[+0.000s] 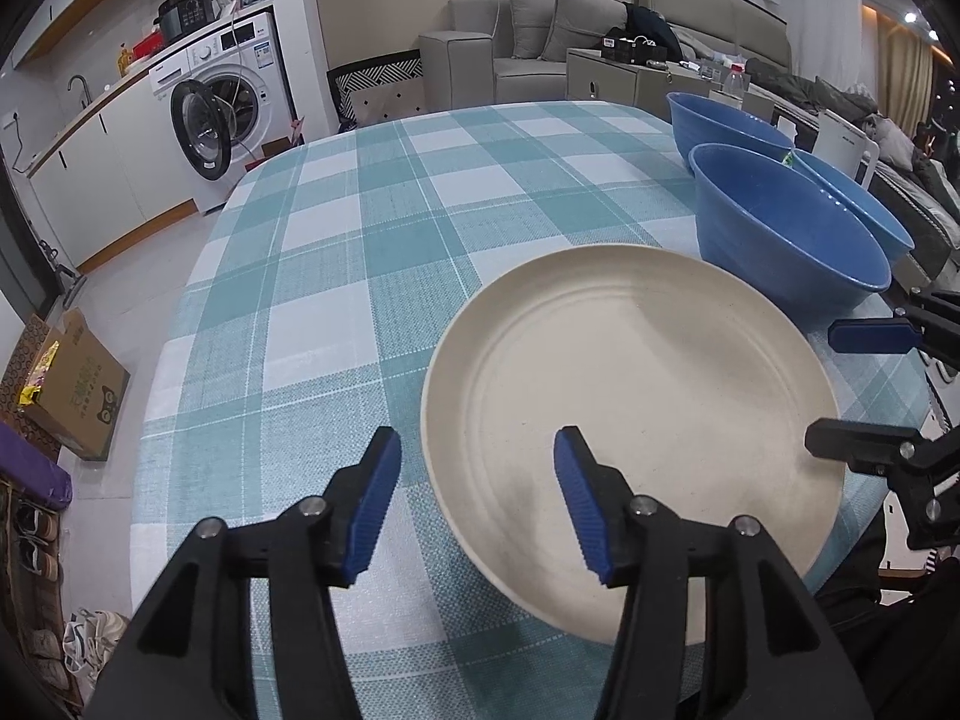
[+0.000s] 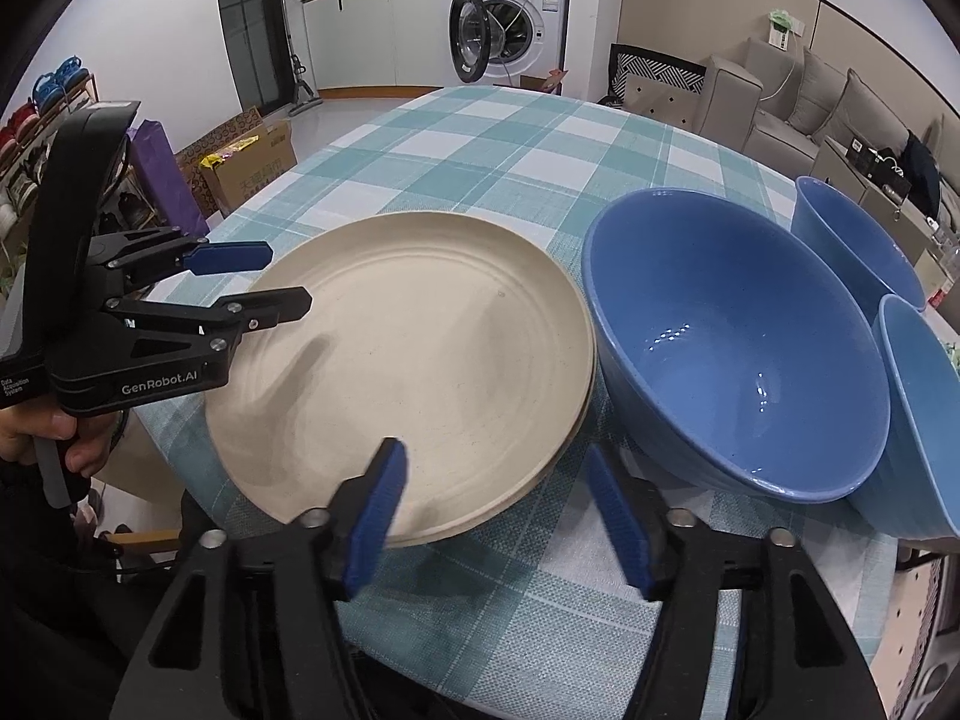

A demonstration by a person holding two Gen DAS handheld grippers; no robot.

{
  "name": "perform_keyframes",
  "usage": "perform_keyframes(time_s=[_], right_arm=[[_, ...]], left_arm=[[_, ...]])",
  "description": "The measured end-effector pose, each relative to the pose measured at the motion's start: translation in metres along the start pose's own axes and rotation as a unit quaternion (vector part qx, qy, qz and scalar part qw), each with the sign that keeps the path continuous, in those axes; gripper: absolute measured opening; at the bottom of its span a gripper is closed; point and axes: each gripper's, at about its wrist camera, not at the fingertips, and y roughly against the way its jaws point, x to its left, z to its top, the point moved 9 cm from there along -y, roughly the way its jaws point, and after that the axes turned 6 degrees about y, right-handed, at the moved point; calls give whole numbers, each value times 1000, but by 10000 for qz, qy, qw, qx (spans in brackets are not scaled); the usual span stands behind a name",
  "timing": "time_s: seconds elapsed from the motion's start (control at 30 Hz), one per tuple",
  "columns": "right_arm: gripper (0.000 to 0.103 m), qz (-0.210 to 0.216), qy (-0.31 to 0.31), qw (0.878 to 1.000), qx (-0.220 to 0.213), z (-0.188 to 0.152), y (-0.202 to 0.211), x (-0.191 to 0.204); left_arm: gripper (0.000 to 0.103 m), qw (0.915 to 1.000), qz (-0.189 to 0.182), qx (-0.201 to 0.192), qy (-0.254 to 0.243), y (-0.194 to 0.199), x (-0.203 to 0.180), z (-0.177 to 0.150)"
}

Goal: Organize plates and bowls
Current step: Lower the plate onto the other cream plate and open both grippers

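A cream plate (image 1: 630,372) (image 2: 408,360) lies on the teal checked tablecloth (image 1: 360,240); in the right wrist view a second rim shows under it, so it looks stacked. Three blue bowls stand to its right: a large one (image 1: 780,240) (image 2: 738,348) touching the plate's edge, and two more (image 2: 852,240) (image 2: 924,408) behind and beside it. My left gripper (image 1: 478,441) (image 2: 285,276) is open and straddles the plate's left rim without pressing on it. My right gripper (image 2: 493,453) (image 1: 822,387) is open too, its fingers on either side of the plate's near right rim.
The table's left edge (image 1: 174,360) drops to the floor, where a cardboard box (image 1: 78,396) and shoes lie. A washing machine (image 1: 222,114) with its door ajar stands beyond, and a grey sofa (image 1: 528,42) at the back. A hand (image 2: 54,438) holds the left gripper's handle.
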Motion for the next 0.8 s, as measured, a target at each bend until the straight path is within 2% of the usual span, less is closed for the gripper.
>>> perform_keyframes(time_s=[0.1,0.17,0.23,0.37,0.4,0.8], right_arm=[[83,71,-7,9999,-120,3,5,1],[85,101,20,9998,-166,4,8,3],[86,127,40,9997,-180,5,9,6],[88,160,86,9996,-199,5,9,10],[89,167,91,9996,-214,6,10,10],[96,247,40,9985,-480,12,24,7]], left_arm=[[57,10000,-47,19,68,1,1,1],[64,9999,-46,27,94,2,1,2],[86,9999,1,-71,110,5,2,4],[95,9996,-105,-240,122,12,-1,10],[100,9995,-133,-254,133,13,-1,10],[101,9992,-179,-358,-34,18,-15,13]])
